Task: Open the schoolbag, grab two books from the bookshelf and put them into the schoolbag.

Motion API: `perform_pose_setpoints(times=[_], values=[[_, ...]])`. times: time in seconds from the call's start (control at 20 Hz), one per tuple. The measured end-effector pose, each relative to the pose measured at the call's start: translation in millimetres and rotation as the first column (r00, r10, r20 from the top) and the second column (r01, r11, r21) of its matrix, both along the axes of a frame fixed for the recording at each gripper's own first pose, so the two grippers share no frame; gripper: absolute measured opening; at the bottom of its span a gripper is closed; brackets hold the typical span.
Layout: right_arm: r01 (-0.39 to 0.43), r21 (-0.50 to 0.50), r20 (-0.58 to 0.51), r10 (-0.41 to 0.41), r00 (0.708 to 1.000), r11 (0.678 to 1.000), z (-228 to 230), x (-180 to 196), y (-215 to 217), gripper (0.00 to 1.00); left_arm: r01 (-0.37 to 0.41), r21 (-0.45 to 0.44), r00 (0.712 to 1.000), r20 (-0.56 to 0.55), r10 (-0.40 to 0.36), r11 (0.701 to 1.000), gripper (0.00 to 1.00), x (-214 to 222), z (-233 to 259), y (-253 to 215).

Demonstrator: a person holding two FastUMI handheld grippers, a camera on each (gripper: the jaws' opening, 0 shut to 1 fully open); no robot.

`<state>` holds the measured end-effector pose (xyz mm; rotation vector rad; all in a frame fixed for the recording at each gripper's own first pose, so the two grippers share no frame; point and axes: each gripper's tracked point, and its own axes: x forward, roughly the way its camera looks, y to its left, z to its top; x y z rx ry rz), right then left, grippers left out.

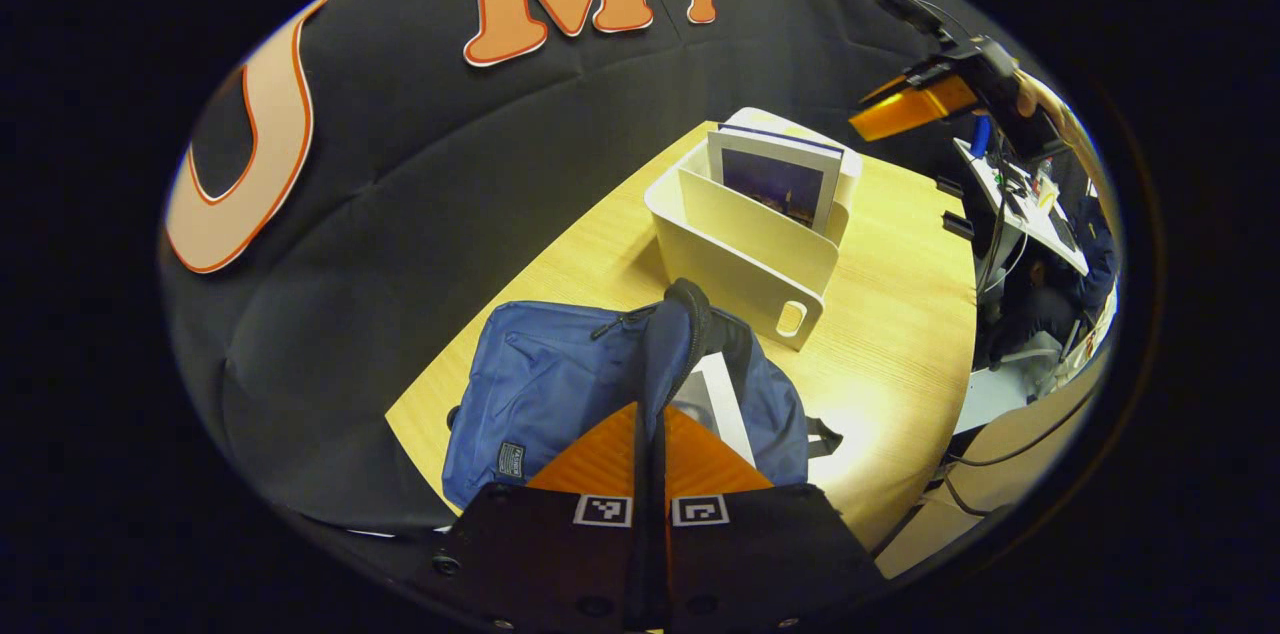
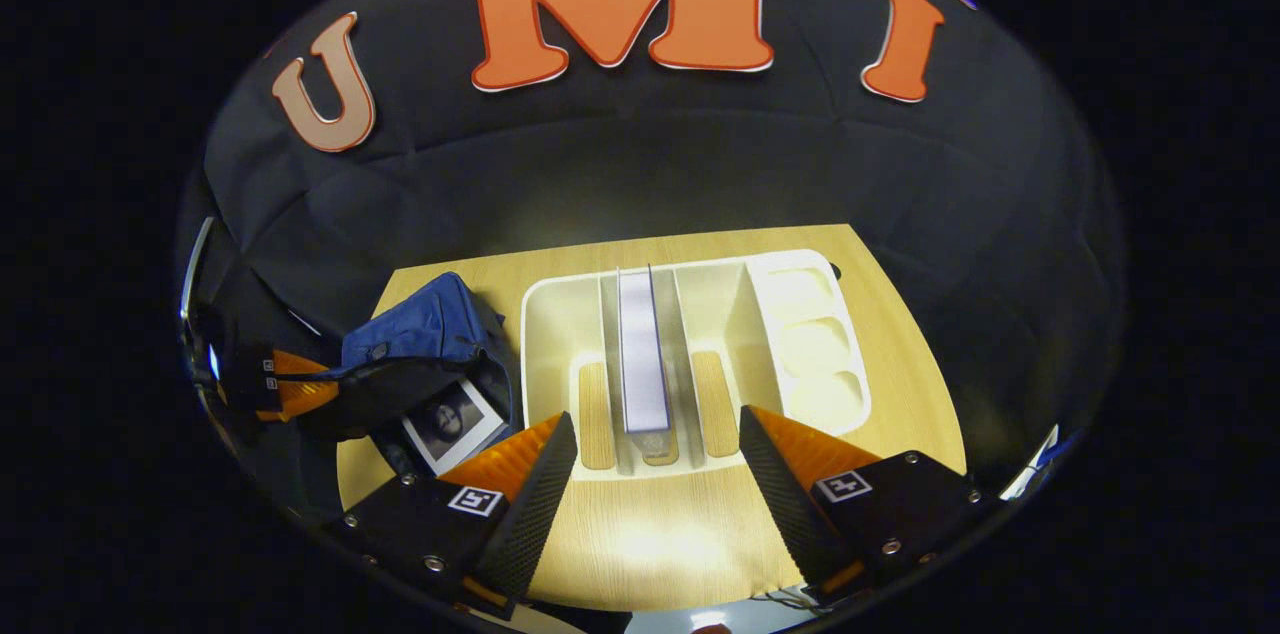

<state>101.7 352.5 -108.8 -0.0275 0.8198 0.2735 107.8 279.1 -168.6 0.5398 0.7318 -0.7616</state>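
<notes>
Schoolbag (image 1: pixel 560 384) lay open on the table (image 1: pixel 900 334), one book (image 2: pixel 452 419) already inside, its flap pinched up by the left gripper (image 1: pixel 650 454). Right gripper (image 2: pixel 655 459), jaws wide apart, hung above the bookshelf (image 2: pixel 790 354), lined up on the remaining upright book (image 2: pixel 640 354); best to straddle its spine squarely before closing

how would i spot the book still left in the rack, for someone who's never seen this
Start at the wooden table and find the white rack beside the blue schoolbag. The book stands upright on edge in the rack's middle slot, ahead of the open right gripper. It is the only book in the rack; the other book lies in the schoolbag's open mouth.
</notes>
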Motion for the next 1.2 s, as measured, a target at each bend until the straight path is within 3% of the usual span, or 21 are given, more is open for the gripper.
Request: perform_pose_setpoints(times=[0.35, 0.65, 0.7, 0.75, 0.8, 0.9, 0.95, 1.0, 1.05, 1.2], values=[[-0.041, -0.079, -0.155, 0.028, 0.988, 0.996, -51.9, 69.0, 24.4, 0.98, -0.005, 0.004, 1.0, -0.028, 0.005, 1.0, 0.01, 8.9, -9.4, 7.1], [-0.073, -0.121, -0.243, 0.042, 0.969, 0.99, -80.1, 72.5, 35.7, 1.0, -0.014, 0.001, 0.998, -0.059, 0.014, 1.0, 0.0, 13.6, -17.2, 12.0], [-0.076, -0.133, -0.242, 0.042, 0.969, 0.988, -83.0, 73.4, 34.9, 0.82, -0.014, 0.003, 0.998, -0.059, 0.014, 1.0, 0.0, 14.7, -17.3, 12.7], [-0.078, -0.151, -0.247, 0.038, 0.968, 0.985, -85.9, 72.3, 33.1, 0.75, -0.013, 0.004, 0.998, -0.059, 0.013, 1.0, 0.01, 15.8, -17.5, 12.8], [-0.09, -0.158, -0.254, 0.047, 0.966, 0.983, -87.4, 69.9, 31.6, 0.52, -0.012, 0.005, 0.998, -0.06, 0.012, 1.0, 0.01, 16.8, -17.6, 11.9], [-0.101, -0.167, -0.263, 0.055, 0.963, 0.981, -88.1, 66.2, 33.2, 0.37, -0.011, 0.002, 0.998, -0.066, 0.012, 1.0, 0.01, 15.7, -17.4, 10.1], [-0.104, -0.17, -0.259, 0.057, 0.964, 0.98, -88.1, 66.6, 33.9, 0.35, -0.013, 0.0, 0.997, -0.07, 0.013, 1.0, 0.0, 14.9, -18.4, 10.2], [-0.104, -0.179, -0.258, 0.055, 0.965, 0.978, -87.3, 65.1, 32.9, 0.41, -0.016, -0.003, 0.997, -0.073, 0.015, 1.0, 0.0, 14.6, -18.6, 9.9], [-0.105, -0.184, -0.255, 0.056, 0.965, 0.977, -86.1, 63.3, 32.0, 0.32, -0.02, -0.005, 0.997, -0.075, 0.019, 1.0, 0.0, 14.8, -18.1, 9.7], [-0.086, -0.152, -0.227, 0.05, 0.973, 0.985, -70.5, 61.1, 32.0, 0.31, -0.022, -0.008, 0.997, -0.081, 0.021, 1.0, 0.0, 12.5, -18.8, 10.1]])
